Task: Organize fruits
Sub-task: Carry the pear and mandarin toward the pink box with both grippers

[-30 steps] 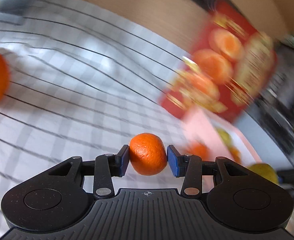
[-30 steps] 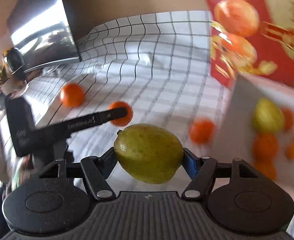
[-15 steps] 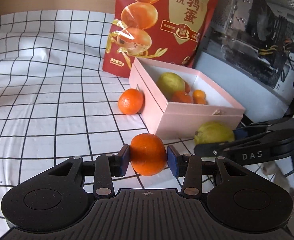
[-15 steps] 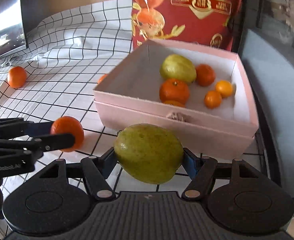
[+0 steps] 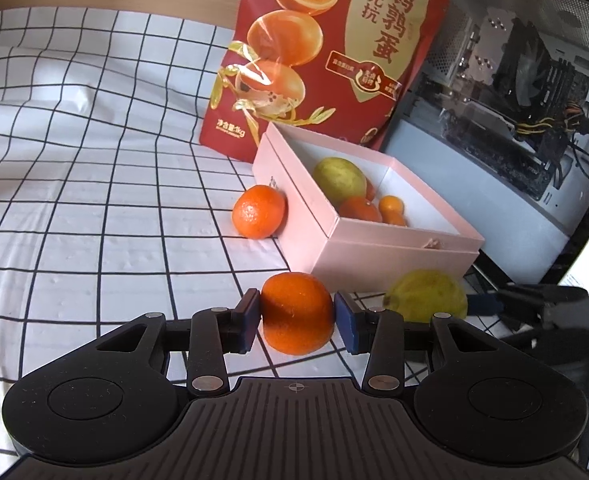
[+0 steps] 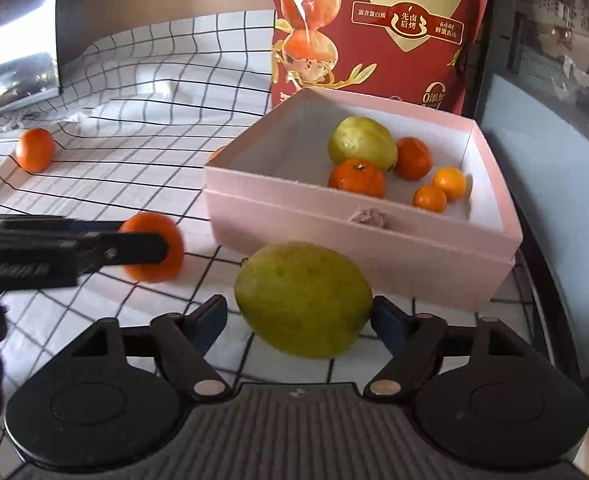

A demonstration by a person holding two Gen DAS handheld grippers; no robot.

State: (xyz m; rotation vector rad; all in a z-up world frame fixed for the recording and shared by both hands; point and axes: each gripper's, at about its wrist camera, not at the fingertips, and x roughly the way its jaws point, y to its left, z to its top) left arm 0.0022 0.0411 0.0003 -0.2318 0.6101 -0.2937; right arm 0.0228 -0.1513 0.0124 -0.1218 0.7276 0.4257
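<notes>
A red snack bag (image 6: 378, 20) is standing at the top of the frame behind the pink box (image 6: 374, 240), which is holding a green fruit and four oranges. One loose orange (image 5: 259, 211) is touching the box's outer wall. My left gripper (image 5: 297, 320) is clamping a mandarin (image 5: 296, 312) low before the box. My right gripper (image 6: 300, 314) has just been opening; the guava (image 6: 304, 298) is sitting between its spread jaws, probably resting on the checked cloth (image 6: 134, 128).

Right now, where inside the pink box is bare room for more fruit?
The pink box has bare white floor along its left wall and near-left corner. The right half is crowded: a green fruit and four oranges cluster there. The checked cloth left of the box is bare too.
</notes>
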